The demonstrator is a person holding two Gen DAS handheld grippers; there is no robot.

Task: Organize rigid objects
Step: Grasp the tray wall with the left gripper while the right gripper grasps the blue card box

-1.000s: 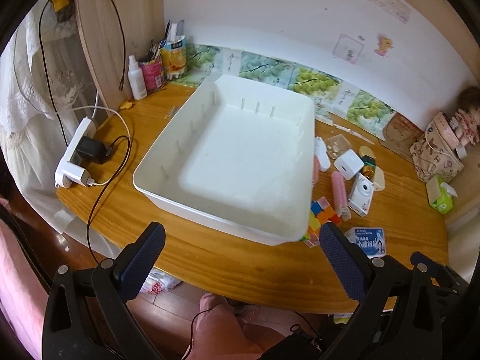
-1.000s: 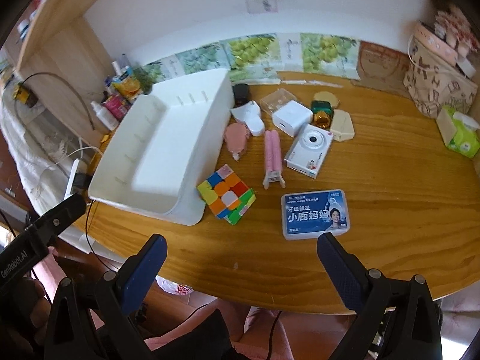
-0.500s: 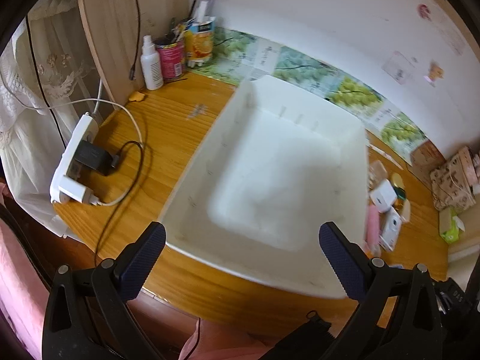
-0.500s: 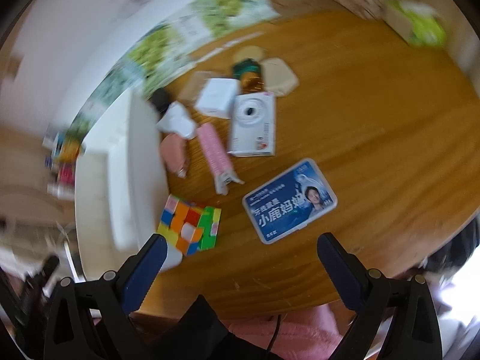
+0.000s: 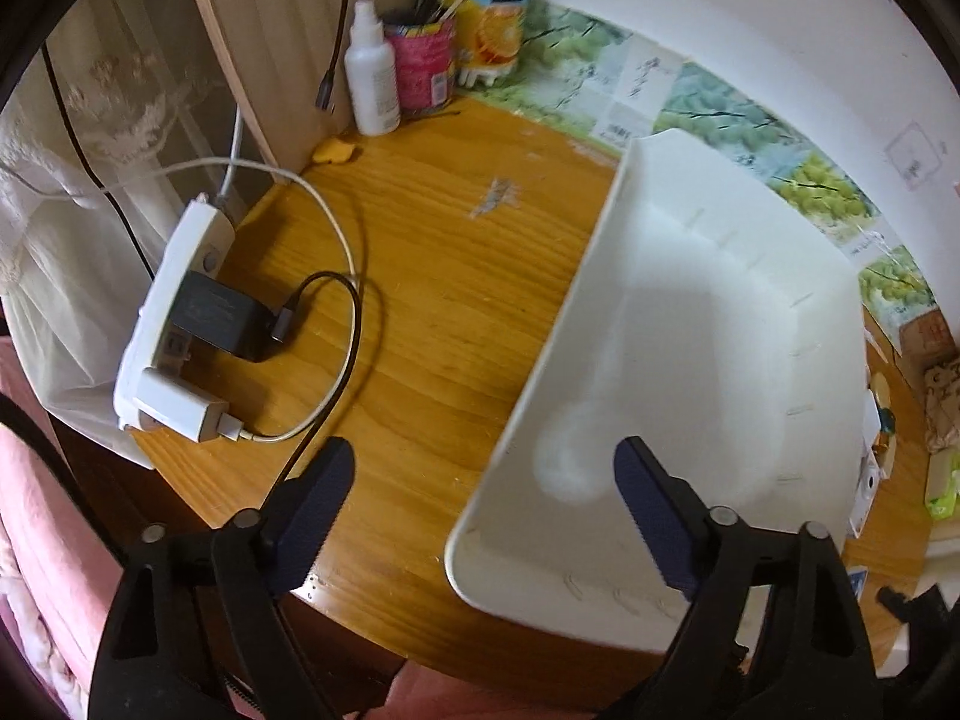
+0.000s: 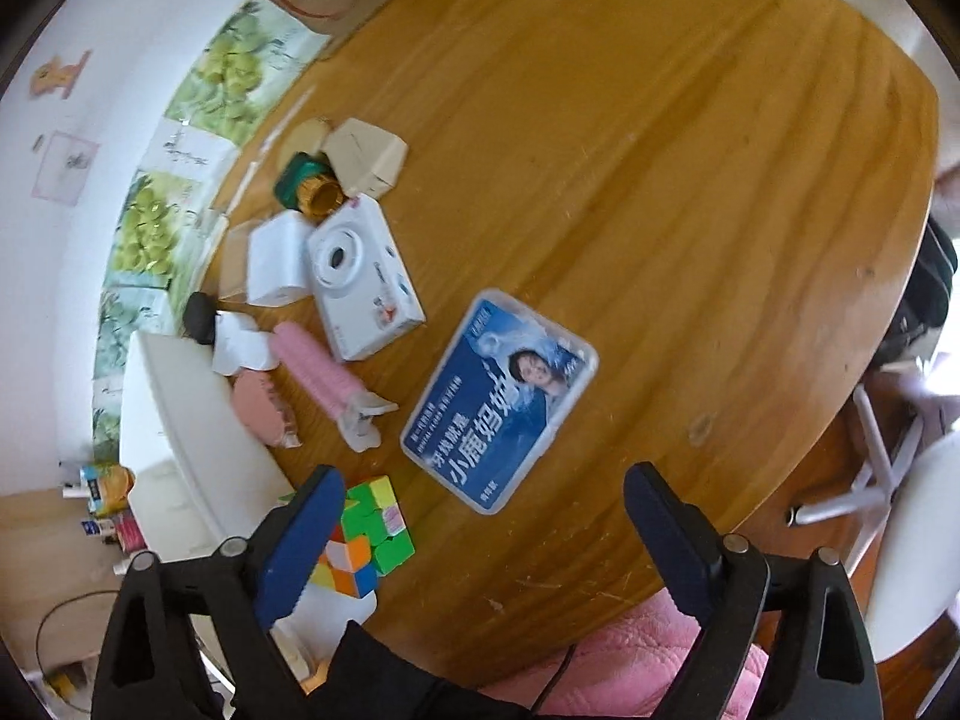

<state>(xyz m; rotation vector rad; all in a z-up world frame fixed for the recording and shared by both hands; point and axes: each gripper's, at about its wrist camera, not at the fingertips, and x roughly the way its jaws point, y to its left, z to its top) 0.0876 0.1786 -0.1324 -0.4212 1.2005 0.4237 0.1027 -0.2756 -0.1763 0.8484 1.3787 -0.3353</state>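
white bin [image 5: 690,360]: empty, table's left. blue box [image 6: 501,399]: table centre, beneath right gripper [image 6: 483,534], fingers apart, empty. left gripper [image 5: 480,504]: apart, empty. advice: straddle box's short sides.

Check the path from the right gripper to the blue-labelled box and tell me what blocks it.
Nothing visible does. The right gripper is open, and the blue-labelled box lies flat on bare table just ahead of its fingertips. The Rubik's cube sits beside the left finger, off that line.
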